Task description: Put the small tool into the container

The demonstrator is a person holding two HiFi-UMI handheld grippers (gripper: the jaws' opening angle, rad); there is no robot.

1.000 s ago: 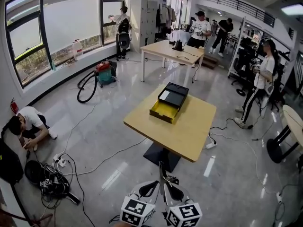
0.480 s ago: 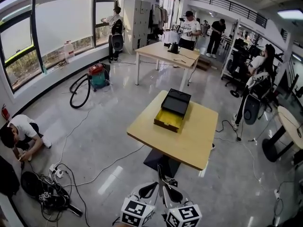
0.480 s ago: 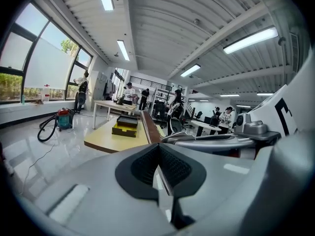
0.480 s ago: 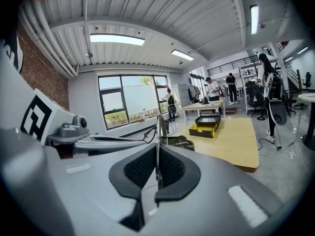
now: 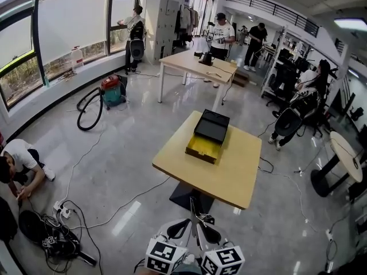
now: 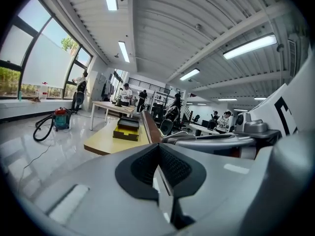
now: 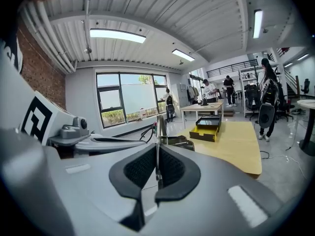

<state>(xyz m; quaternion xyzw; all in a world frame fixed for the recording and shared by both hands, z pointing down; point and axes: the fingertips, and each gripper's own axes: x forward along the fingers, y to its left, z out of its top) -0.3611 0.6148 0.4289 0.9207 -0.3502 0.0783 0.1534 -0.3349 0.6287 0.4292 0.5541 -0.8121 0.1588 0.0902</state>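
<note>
The container (image 5: 207, 135), a yellow tray with a black lid part, lies on a light wooden table (image 5: 229, 173) ahead of me. Low in the head view my left gripper (image 5: 184, 229) and right gripper (image 5: 205, 231) sit close together, well short of the table. A thin small tool (image 5: 194, 209) sticks up between them. In the left gripper view the left gripper (image 6: 157, 154) is shut on the tool's flat strip (image 6: 146, 127), with the container (image 6: 127, 130) far beyond. The right gripper (image 7: 157, 163) is also shut on the thin tool (image 7: 158, 127); the container (image 7: 209, 127) is ahead.
A person (image 5: 17, 162) crouches on the floor at left beside a tangle of cables (image 5: 57, 222). A vacuum cleaner (image 5: 112, 89) and hose lie further back. A second table (image 5: 195, 62) and several people stand behind. A round table (image 5: 344, 153) is at right.
The whole view has moved forward across the room toward the wooden table. Both grippers keep the same place in the picture and stay shut on the tool.
</note>
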